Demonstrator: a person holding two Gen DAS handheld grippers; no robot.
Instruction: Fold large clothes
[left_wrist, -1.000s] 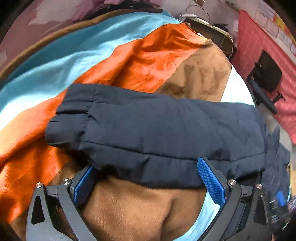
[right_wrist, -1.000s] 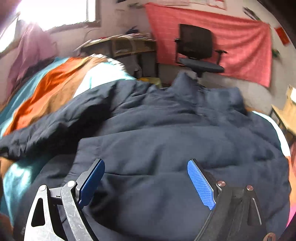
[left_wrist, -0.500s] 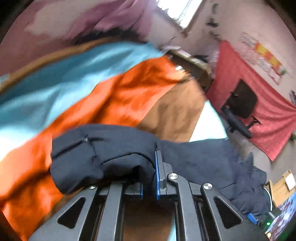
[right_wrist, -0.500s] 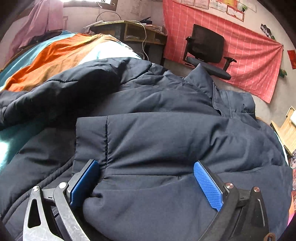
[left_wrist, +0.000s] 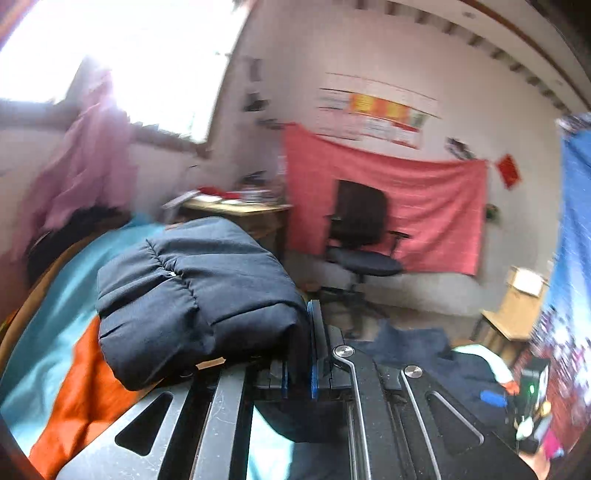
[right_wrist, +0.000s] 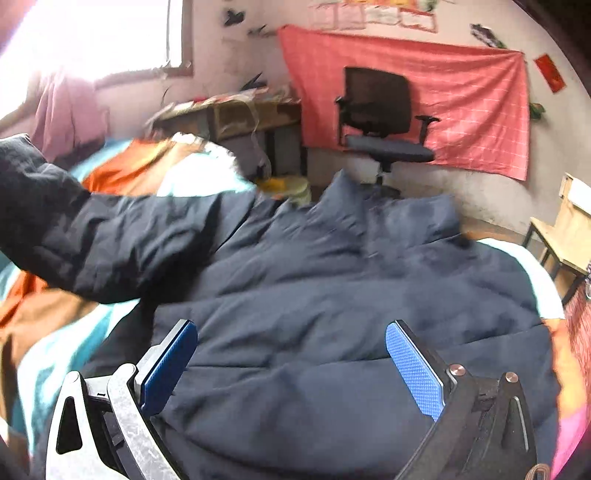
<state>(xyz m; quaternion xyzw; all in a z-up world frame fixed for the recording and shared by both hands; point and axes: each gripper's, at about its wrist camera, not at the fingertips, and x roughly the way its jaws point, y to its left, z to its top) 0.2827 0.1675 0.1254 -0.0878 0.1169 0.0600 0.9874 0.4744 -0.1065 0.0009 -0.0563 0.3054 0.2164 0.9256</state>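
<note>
A bed (right_wrist: 532, 273) covered by a striped orange, teal, brown and white blanket (right_wrist: 125, 170) carries a dark navy quilted puffer jacket (right_wrist: 332, 280) spread across it.

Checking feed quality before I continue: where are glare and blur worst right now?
Left wrist view: window blown out white, room edges motion-smeared, sleeve in the shut left claw sharp. Right wrist view: window glare top left, jacket softly blurred.

We see a bright window (right_wrist: 92, 33) upper left, a red cloth (right_wrist: 461, 103) on the wall behind a black office chair (right_wrist: 380, 118), centre.
</note>
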